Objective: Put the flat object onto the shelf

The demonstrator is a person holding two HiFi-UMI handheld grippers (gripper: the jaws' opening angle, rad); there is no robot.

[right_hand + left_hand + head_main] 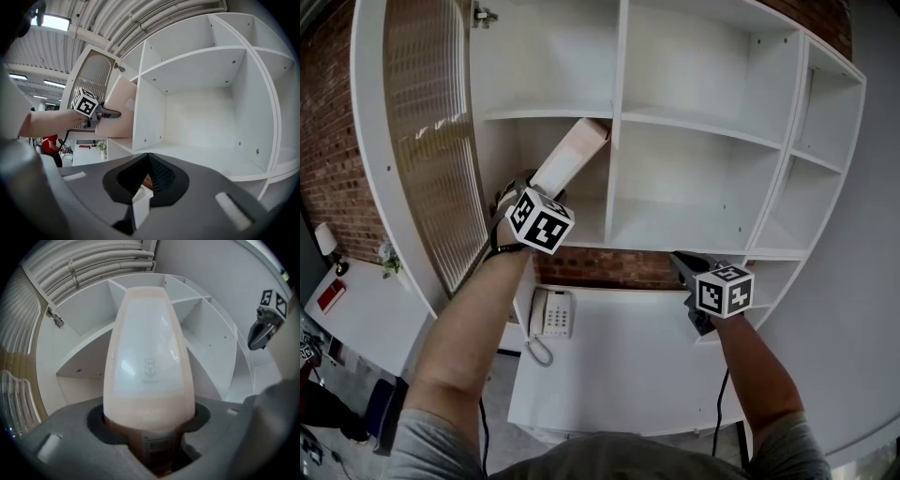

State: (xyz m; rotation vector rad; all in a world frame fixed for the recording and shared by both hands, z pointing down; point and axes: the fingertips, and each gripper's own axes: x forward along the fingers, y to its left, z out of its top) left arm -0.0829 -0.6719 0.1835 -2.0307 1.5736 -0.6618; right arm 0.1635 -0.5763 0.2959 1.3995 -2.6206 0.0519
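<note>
Left hand-held gripper (150,430) around flat object (149,362)

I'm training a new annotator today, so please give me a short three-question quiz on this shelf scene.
1. True or false: the flat object already rests on a board of the shelf.
2. What sits on the white desk below the shelf? A, a telephone; B, a kettle; C, a lamp.
3. Fill in: the right gripper has its jaws ___ and holds nothing.

Key: 1 false, since the left gripper holds it tilted in front of the shelf; 2 A; 3 shut.
</note>
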